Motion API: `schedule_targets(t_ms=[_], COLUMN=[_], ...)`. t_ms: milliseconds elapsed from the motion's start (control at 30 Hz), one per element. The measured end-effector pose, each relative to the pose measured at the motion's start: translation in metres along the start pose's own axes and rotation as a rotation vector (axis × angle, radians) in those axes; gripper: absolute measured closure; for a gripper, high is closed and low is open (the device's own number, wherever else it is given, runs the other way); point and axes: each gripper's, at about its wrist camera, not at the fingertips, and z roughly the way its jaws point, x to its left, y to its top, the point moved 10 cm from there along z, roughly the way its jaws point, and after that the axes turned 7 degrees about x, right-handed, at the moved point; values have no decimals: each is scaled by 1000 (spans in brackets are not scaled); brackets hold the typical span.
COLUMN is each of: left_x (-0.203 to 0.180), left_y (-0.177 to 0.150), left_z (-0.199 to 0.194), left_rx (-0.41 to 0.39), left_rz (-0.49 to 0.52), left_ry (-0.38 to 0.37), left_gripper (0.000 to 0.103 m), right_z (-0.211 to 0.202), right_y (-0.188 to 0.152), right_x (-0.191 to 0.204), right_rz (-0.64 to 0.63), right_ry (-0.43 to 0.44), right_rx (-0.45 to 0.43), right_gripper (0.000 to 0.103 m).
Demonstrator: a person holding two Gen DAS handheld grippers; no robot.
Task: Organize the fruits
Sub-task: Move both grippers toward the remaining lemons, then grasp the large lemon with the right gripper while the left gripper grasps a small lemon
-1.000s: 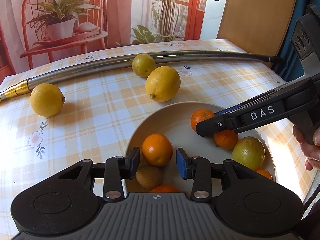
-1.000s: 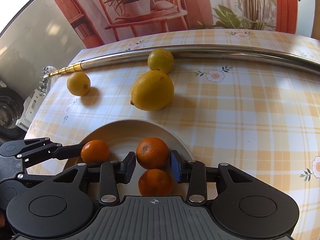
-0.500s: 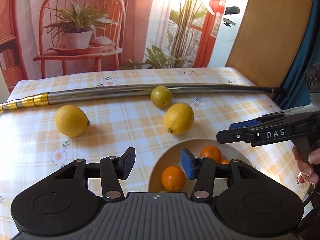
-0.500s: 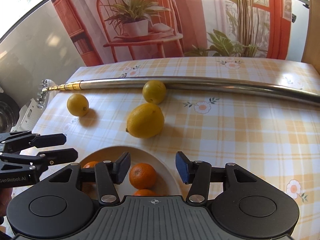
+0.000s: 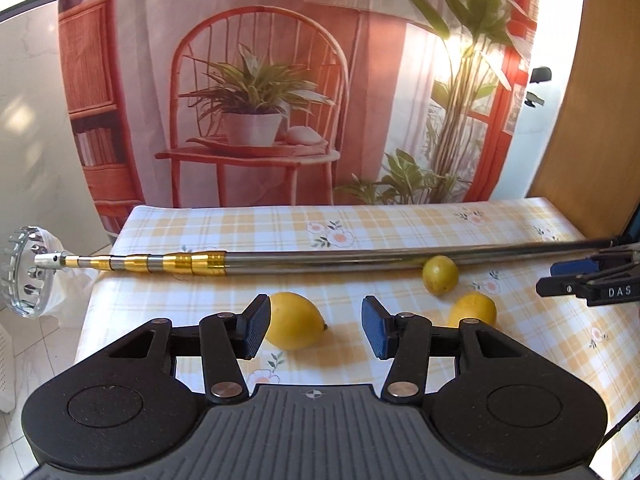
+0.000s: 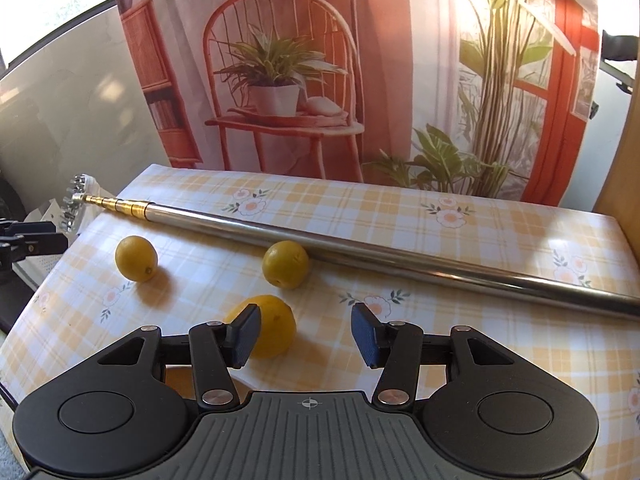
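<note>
Both tongs hover over the checked tabletop [image 5: 400, 220], each spread wide with nothing between the pads. Left tongs [image 5: 314, 330]: lower centre of their view, a large lemon [image 5: 294, 320] lying just beyond the gap, slightly left of its middle; the line-up suggests this is the intended pick. Right tongs [image 6: 306, 336]: a second lemon [image 6: 270, 326] sits low in their view, partly behind the left pad, so probably the target on that side. A smaller, rounder yellow-green fruit [image 6: 286, 264] rests touching the long telescopic metal pole [image 6: 400, 252] that crosses the tabletop diagonally; the pole likely stops it rolling. All three fruits loose on the cloth, well apart from each other. No bowl visible in either view, so the destination cannot be placed. The other tool's black tip shows at the right edge of the left view.
</note>
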Motion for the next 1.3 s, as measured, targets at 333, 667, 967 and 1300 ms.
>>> schedule_targets(t_ms=[333,667,967,1300], left_x=[11,7,7,3], left_y=[-2,-6,-16,-16], left_z=[10,24,35,34], left_rx=[18,36,68,59], left_rz=[-74,-60,-67,-40], left_ry=[-5,-11,-17,-21], left_gripper=[50,50,49,43], right_z=[29,68,89,101], right_y=[0,3,-4,-9], right_x=[20,29,37,30], right_rz=[-75,-23,-21,70], right_ry=[42,99,110,129], right_rx=[41,112,175,218], right_gripper=[35,34,34,43])
